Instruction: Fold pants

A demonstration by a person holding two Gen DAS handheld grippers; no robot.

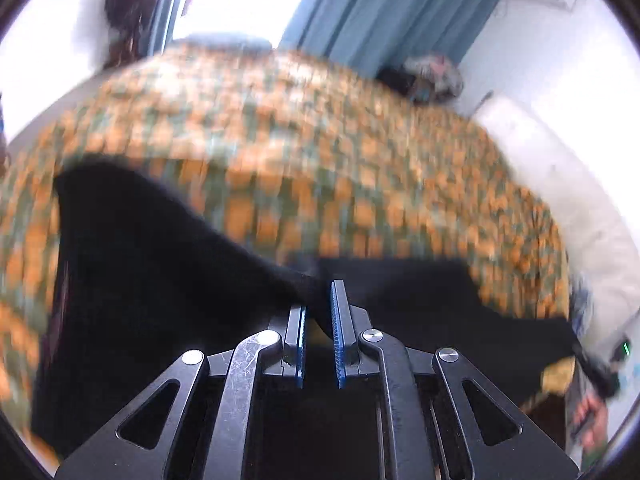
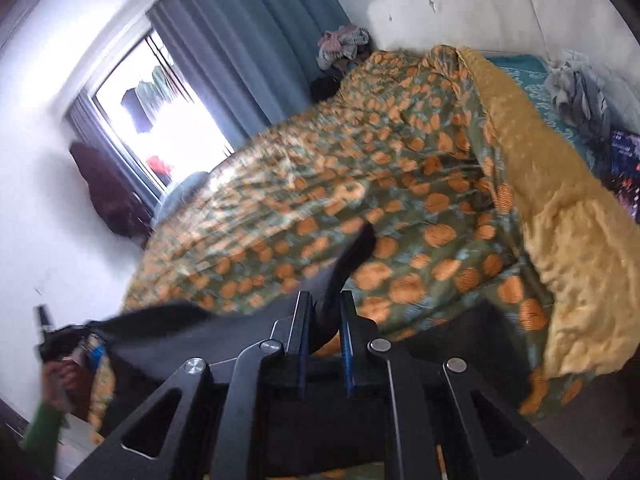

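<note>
Bedroom, blue curtains (image 2: 248, 40) behind; a bedspread (image 2: 400, 184) patterned with orange spots covers the bed. Both tongs, the left gripper (image 1: 320, 304) and right gripper (image 2: 324, 312), are pinched nearly closed on the black pants (image 1: 160, 260), 2 grips lifting an edge, probably to carry it over for a fold.

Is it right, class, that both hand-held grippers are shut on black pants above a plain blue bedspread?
Not quite. The bedspread is green with orange spots, not plain blue, as the right wrist view shows. The left hand-held gripper and right hand-held gripper are indeed shut on the black pants.
</note>
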